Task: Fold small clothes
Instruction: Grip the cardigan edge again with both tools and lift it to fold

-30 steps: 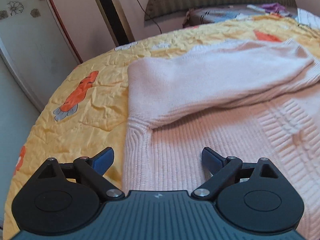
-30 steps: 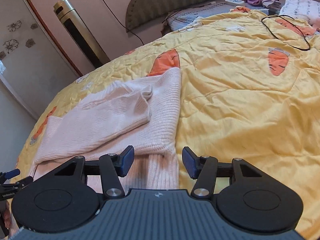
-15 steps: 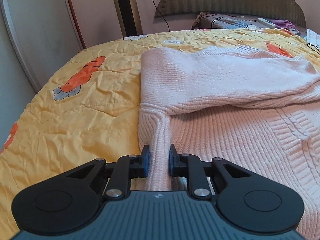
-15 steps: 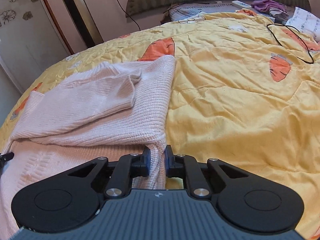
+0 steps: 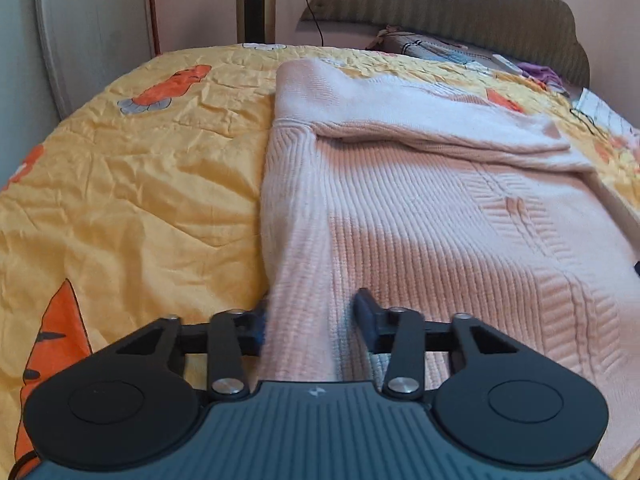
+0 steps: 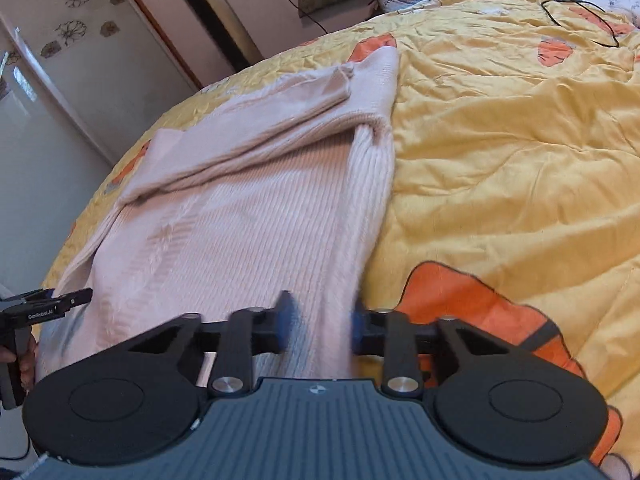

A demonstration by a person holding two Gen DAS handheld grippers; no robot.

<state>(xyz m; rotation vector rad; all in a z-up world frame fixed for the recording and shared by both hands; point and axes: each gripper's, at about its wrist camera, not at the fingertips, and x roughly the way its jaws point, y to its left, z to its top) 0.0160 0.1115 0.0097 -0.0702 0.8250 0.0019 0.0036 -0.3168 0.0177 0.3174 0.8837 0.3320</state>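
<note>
Right now your left gripper (image 5: 310, 320) is pinching the left edge of the pink knit sweater (image 5: 440, 216), and your right gripper (image 6: 320, 322) is clamped on its right edge, fabric bunched between each pair of jaws (both have just closed on it). Beyond the jaws the sweater lies flat on the yellow carrot-print quilt (image 6: 500, 140), a sleeve (image 5: 420, 120) folded across its far end, below the headboard (image 5: 440, 4).
</note>
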